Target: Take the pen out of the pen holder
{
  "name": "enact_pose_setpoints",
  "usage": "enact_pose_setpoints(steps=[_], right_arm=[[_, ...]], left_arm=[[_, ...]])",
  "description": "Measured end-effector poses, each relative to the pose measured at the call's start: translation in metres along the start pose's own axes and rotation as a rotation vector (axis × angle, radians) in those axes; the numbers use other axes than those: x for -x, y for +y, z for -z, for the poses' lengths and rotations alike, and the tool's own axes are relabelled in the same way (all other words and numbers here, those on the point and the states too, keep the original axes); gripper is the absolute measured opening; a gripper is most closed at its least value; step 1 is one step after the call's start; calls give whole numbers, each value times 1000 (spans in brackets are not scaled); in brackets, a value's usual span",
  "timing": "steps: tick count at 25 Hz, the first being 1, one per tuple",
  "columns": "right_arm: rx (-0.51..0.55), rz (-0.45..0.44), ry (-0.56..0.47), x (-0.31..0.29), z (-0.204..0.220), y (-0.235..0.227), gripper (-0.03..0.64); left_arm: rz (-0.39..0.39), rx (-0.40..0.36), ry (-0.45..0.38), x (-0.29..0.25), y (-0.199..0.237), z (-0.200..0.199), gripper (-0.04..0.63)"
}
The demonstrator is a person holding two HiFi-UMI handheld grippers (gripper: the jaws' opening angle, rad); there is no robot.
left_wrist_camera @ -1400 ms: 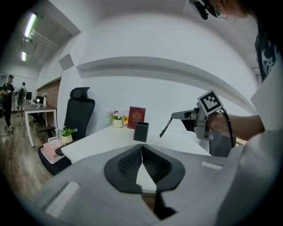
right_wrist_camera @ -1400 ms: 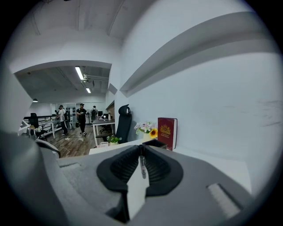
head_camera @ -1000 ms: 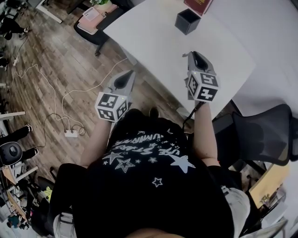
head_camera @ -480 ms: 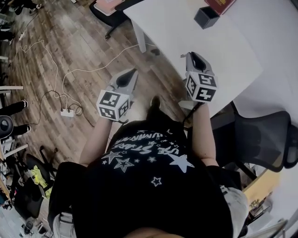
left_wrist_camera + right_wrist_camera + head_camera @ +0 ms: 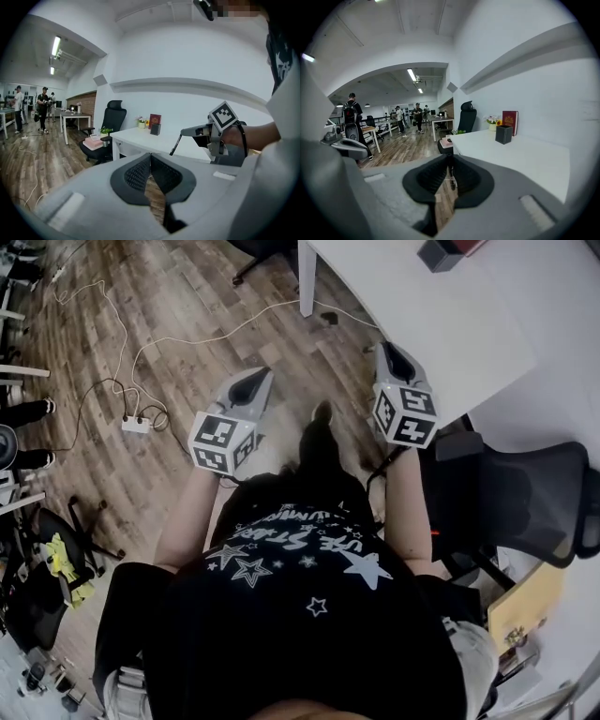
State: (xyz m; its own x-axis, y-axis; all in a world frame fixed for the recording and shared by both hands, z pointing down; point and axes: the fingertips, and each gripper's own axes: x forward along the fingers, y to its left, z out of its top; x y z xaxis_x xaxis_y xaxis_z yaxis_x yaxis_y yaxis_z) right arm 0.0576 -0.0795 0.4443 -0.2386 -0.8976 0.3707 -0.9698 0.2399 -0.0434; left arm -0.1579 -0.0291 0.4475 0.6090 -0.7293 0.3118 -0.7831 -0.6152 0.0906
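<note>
A black pen (image 5: 175, 145) hangs slanting down from the tips of my right gripper (image 5: 182, 134), which is shut on its upper end. In the head view my right gripper (image 5: 387, 350) is by the near edge of the white table (image 5: 441, 324). My left gripper (image 5: 255, 379) is over the wooden floor, level with the right one. Its pads meet at the tip with nothing between them (image 5: 150, 157). The square black pen holder (image 5: 439, 253) stands far back on the table, well beyond both grippers. It also shows as a dark box (image 5: 504, 134) beside a red book (image 5: 510, 123).
A black office chair (image 5: 525, 507) stands at the right, beside the table. A white power strip (image 5: 137, 424) and cables lie on the floor at the left. Another black chair (image 5: 114, 117) stands at the table's far end. Several people (image 5: 351, 117) stand far off among desks.
The person has backed away from the table. The table and pen holder have slid toward the upper right of the head view, and both grippers have come off the tabletop to its near edge and the floor.
</note>
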Motion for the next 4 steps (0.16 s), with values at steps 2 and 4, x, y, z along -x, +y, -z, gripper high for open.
enact_pose_setpoints(steps=[2, 4], right_arm=[[-9, 2, 1, 20, 12, 12, 42], [-16, -1, 8, 39, 26, 24, 43]], left_arm=[[-12, 11, -2, 21, -8, 10, 12], [-22, 25, -3, 41, -16, 19, 12]])
